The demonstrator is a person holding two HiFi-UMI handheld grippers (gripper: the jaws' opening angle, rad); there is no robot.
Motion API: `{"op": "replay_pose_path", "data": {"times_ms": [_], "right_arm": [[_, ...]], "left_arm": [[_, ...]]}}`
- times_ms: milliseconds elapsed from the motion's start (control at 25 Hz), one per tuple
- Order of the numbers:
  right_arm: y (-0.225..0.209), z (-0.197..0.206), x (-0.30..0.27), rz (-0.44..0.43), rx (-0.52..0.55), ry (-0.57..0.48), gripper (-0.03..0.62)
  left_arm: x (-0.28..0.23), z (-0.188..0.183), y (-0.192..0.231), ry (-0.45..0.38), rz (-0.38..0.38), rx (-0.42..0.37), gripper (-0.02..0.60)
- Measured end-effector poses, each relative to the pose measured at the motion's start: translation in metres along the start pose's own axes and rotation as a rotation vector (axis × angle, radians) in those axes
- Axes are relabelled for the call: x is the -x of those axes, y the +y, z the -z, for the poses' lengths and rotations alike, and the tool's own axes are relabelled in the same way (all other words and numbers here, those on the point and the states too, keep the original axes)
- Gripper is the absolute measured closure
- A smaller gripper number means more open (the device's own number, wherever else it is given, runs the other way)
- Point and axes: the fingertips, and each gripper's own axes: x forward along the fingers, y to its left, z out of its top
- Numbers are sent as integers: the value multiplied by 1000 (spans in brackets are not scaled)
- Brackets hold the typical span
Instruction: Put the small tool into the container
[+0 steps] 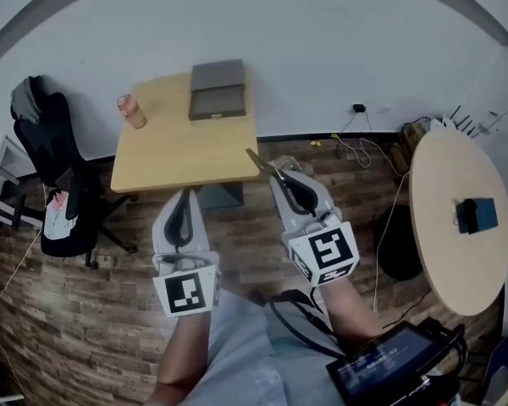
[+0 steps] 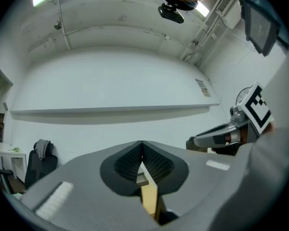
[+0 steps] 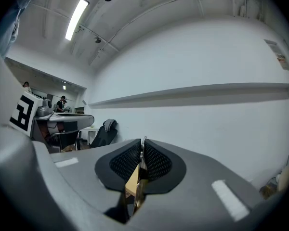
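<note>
A grey box-like container (image 1: 217,90) lies open at the far edge of a small wooden table (image 1: 165,155), with a pink can (image 1: 131,111) to its left. My right gripper (image 1: 275,169) hovers off the table's near right corner, shut on a thin pointed metal tool (image 1: 257,159) whose tip sticks out past the jaws. In the right gripper view the tool's edge (image 3: 142,154) shows between the closed pads of the right gripper (image 3: 143,141). My left gripper (image 1: 184,191) hangs in front of the table, shut and empty; the left gripper (image 2: 141,143) faces the white wall.
A black office chair (image 1: 51,172) stands left of the table. At the right is a round table (image 1: 453,252) with a dark blue object (image 1: 475,215) on it. A black bag (image 1: 398,245) and cables lie near the wall. A screen device (image 1: 389,366) is near my right arm.
</note>
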Motion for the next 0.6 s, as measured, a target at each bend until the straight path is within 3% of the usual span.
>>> {"op": "replay_pose_path", "data": {"times_ms": [200,600], "right_arm": [[-9,13,-10,24,-17,26,571],[-70,69,-82,52,-97,105,571]], "left_arm": [[-18,22,-5,32,40,26,572],[-111,85,-10,137,86,56,572]]}}
